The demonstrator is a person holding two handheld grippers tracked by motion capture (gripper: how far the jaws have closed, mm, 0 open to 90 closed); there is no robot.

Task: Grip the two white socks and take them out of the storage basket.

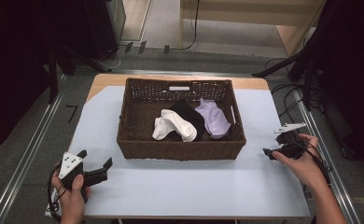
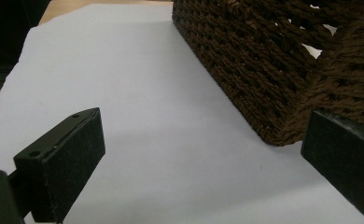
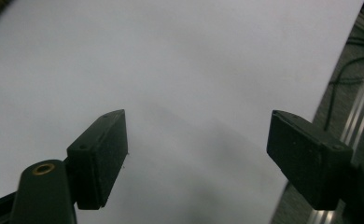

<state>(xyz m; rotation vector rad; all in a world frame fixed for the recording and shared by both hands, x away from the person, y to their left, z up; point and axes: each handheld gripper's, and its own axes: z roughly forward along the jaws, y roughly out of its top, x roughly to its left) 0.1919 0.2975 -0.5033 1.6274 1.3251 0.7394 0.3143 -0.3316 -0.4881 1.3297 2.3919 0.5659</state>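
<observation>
On the table: a pale sheet covers the top, and a brown woven basket stands on it toward the far middle.
Basket, long axis: it runs left to right across the table in the high view; its short ends face the two grippers.
Basket, contents: a white sock, a black sock and a lilac sock lie together in the right half.
White sock: bent, with its two ends pointing toward the near wall.
Black sock: lies partly under the white one, slanting from far left to near right.
Lilac sock: long axis slants from the far wall toward the near right corner; it touches the black sock.
Left gripper: held low over the sheet near the basket's near left corner, pointing toward it; jaws spread wide, nothing between them.
Left gripper view: the basket's corner stands just ahead between the jaws, apart from both.
Right gripper: held beside the basket's right end, near the sheet's right edge; jaws spread wide, empty.
Right gripper view: bare sheet lies beyond the jaws.
</observation>
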